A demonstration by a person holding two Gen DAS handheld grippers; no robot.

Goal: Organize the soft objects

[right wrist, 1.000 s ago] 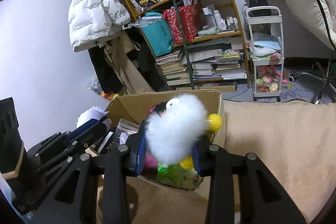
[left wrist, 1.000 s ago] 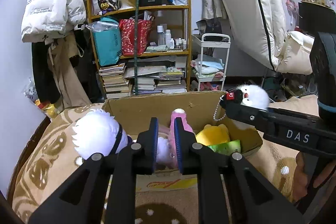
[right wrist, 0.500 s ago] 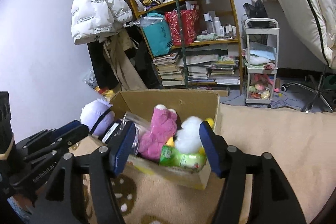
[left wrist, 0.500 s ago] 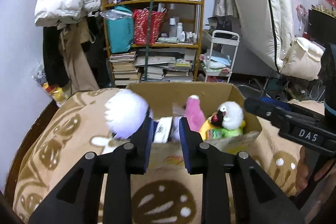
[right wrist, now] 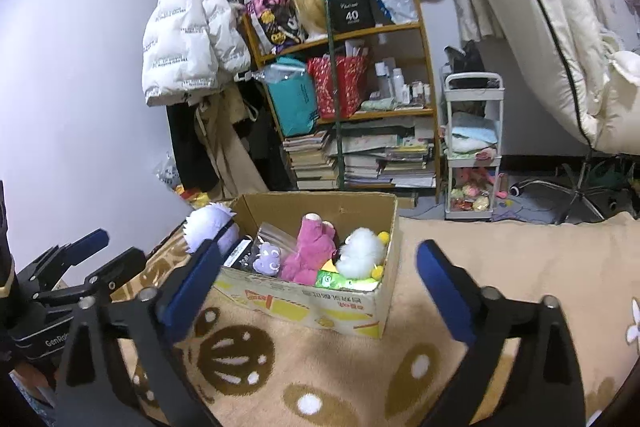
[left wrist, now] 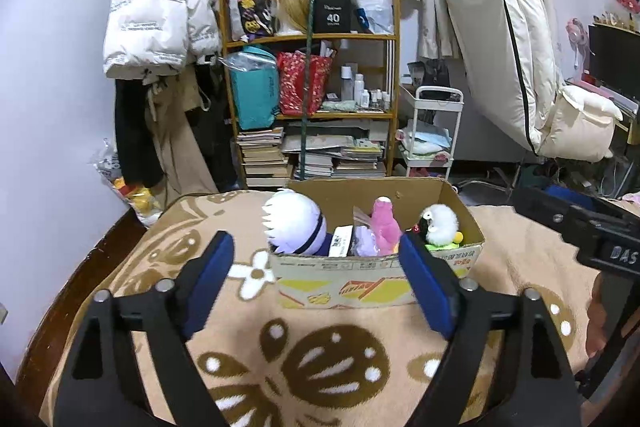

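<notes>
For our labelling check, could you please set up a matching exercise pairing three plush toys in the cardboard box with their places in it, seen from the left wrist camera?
Column one:
1. white spiky-haired plush
2. pink plush
3. fluffy white bird plush

Column two:
A. right end of the cardboard box
B. left end, leaning over the rim
C. middle, upright

Pairs: 1-B, 2-C, 3-A
</notes>
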